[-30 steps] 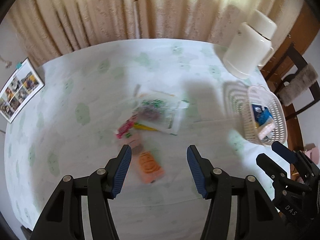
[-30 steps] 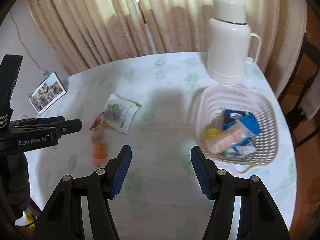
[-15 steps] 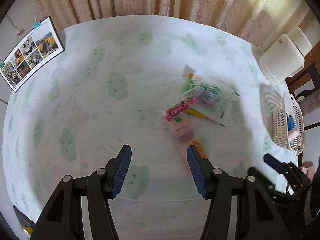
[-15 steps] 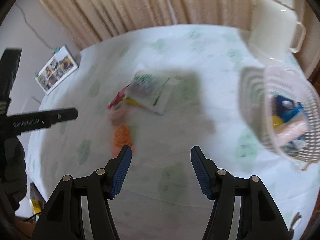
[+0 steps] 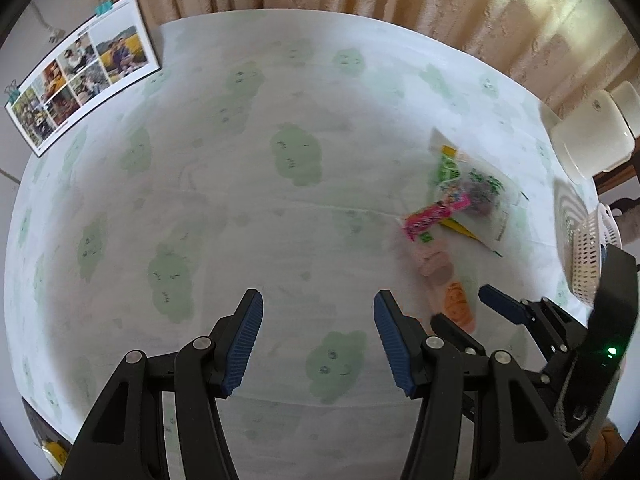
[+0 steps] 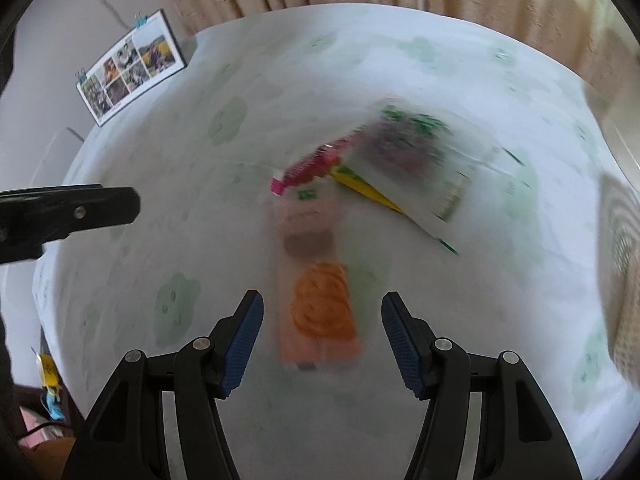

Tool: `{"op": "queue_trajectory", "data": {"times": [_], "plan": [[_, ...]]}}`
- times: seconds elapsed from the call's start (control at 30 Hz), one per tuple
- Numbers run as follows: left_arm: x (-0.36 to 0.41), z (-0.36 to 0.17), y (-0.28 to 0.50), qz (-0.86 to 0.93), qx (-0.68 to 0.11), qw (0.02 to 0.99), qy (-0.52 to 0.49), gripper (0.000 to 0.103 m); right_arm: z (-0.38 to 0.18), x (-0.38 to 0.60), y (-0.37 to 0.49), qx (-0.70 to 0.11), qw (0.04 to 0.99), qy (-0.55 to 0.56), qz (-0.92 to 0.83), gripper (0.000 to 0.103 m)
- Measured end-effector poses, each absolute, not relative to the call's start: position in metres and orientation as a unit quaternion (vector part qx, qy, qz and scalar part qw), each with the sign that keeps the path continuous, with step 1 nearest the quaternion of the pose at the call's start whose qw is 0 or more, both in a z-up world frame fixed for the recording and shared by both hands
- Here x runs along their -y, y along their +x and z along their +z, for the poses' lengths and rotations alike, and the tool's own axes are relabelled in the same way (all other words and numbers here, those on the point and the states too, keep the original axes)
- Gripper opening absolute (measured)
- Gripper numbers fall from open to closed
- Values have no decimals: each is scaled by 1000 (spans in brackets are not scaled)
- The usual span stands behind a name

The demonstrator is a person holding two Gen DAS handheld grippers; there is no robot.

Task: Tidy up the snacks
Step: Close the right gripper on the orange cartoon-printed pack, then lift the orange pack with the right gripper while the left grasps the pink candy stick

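Right gripper (image 6: 322,340): jaws parted about halfway, nothing held. It points steeply down at the tabletop (image 5: 224,200), with the orange snack packet (image 6: 322,312) lying flat directly beyond the gap between its pads. The view is blurred, so contact cannot be confirmed; the pads appear apart from the packet.

Left gripper (image 5: 318,344): jaws likewise about half open and empty, over bare cloth toward the near edge, well apart from the snacks.

Location of goods: the loose snacks lie in a short line on the right half of the tabletop. The orange packet is nearest the near edge; a pale pink packet (image 6: 306,224) lies just beyond it; then a bright pink wrapper (image 5: 436,212) and a larger white-and-green pouch (image 5: 476,196), overlapping. The white basket (image 5: 582,248) stands at the right edge, beside a white flask (image 5: 592,144).

Handling assessment: the orange packet looks light, thin and soft-sided, with a slick film wrapper. It is judged likely to slide on the cloth or buckle if pinched hard. Its contents may be brittle. Recommended hold: across the short width near the middle, pads low against the cloth, closing gently.
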State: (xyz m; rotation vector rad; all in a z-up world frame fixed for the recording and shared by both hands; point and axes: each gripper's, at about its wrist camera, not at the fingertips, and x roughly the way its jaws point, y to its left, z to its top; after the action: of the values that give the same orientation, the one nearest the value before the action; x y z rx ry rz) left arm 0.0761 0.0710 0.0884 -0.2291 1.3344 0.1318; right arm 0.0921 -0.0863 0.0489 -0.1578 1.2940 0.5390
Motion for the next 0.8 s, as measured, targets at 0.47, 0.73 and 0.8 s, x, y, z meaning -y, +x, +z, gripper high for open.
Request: {"op": "queue_trajectory", "data": {"times": [0.47,0.73,0.8], "plan": [[-78,77,96,56,-623,772,-111,54,40,70,93,-586,766,-130,230,35],[-37,71,126,9,-619,781,-80,54,46,127,78,-608,765,-82,198,34],[-24,69,133,-11,-615,786,-68,54,47,140,74,-613,764,-71,189,34]]}}
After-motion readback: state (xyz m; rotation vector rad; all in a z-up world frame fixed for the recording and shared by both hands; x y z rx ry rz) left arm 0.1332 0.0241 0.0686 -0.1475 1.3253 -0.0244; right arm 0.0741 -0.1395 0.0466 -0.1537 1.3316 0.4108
